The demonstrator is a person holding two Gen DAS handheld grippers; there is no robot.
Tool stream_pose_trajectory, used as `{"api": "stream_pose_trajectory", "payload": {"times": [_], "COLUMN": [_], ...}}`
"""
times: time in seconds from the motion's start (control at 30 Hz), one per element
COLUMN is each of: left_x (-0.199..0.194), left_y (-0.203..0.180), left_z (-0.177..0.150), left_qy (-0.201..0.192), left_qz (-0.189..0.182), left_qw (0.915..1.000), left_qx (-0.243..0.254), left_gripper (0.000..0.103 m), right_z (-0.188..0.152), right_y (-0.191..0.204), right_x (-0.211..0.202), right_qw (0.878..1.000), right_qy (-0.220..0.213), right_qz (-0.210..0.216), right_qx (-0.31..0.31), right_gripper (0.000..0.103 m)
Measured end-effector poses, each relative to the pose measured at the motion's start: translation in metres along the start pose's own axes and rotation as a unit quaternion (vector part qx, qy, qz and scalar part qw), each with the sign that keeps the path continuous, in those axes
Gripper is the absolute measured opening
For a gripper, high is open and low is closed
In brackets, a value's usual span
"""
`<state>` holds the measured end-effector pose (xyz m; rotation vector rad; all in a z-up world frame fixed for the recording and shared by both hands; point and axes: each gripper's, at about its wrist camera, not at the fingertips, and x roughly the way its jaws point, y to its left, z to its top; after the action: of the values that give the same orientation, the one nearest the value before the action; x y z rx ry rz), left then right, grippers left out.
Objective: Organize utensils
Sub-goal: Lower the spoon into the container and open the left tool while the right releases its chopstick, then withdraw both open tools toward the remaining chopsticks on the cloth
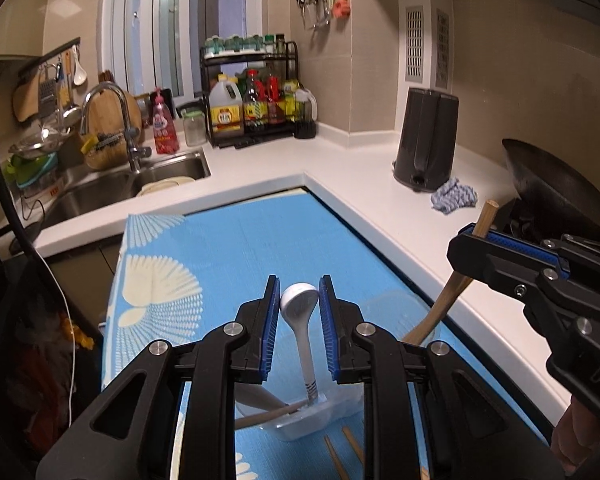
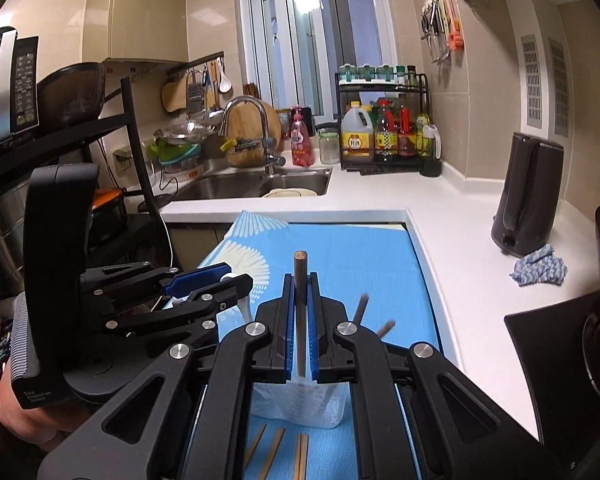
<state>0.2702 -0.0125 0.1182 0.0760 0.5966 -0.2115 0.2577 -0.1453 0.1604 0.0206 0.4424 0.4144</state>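
A white ladle (image 1: 298, 312) stands with its handle down in a clear plastic holder (image 1: 320, 416) on the blue mat (image 1: 228, 248). My left gripper (image 1: 299, 308) is open, its jaws on either side of the ladle's bowl with gaps showing. My right gripper (image 2: 300, 312) is shut on a wooden utensil's handle (image 2: 300, 280), held upright over the clear holder (image 2: 300, 404). In the left wrist view the right gripper (image 1: 476, 236) holds this wooden utensil (image 1: 444, 304) with its lower end in the holder. Loose chopsticks (image 2: 276, 452) lie on the mat in front of the holder.
A white counter (image 1: 380, 200) borders the mat. On it stand a dark kettle (image 1: 426, 140), a blue cloth (image 1: 454, 196) and a black wok (image 1: 556, 188). A sink (image 1: 112, 188) with a tap and a bottle rack (image 1: 256, 96) are at the back.
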Motion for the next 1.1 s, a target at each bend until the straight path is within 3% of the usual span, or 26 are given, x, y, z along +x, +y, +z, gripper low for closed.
{"api": "stream_pose_trajectory", "payload": {"times": [0.2, 0.3, 0.4, 0.7, 0.93, 1.1], "left_x": [-0.004, -0.019, -0.038, -0.099, -0.136, -0.143], "left_y": [-0.001, 0.000, 0.002, 0.004, -0.001, -0.015], "left_z": [-0.008, -0.008, -0.006, -0.020, -0.069, -0.121], "left_qy": [0.008, 0.000, -0.014, -0.048, -0.059, -0.076], "left_qz": [0.005, 0.005, 0.006, 0.008, 0.016, 0.039], "left_qw": [0.9999, 0.9999, 0.9996, 0.9977, 0.9957, 0.9939], "left_qx": [-0.009, -0.016, -0.022, -0.047, -0.070, -0.070], "left_gripper": [0.022, 0.030, 0.037, 0.049, 0.053, 0.053], "right_z": [-0.015, -0.016, -0.014, -0.017, -0.055, -0.102], "right_y": [-0.002, -0.002, 0.001, 0.022, 0.027, 0.024], "right_x": [0.002, -0.004, -0.017, -0.078, -0.128, -0.141], "right_qw": [1.000, 1.000, 1.000, 1.000, 0.999, 0.998], "right_qy": [0.022, 0.024, 0.017, -0.012, -0.036, -0.036], "right_qz": [-0.003, -0.005, -0.010, -0.024, -0.032, -0.045], "right_qx": [0.007, 0.010, 0.010, -0.004, 0.006, 0.014], "right_gripper": [0.010, 0.013, 0.025, 0.028, 0.029, 0.029]}}
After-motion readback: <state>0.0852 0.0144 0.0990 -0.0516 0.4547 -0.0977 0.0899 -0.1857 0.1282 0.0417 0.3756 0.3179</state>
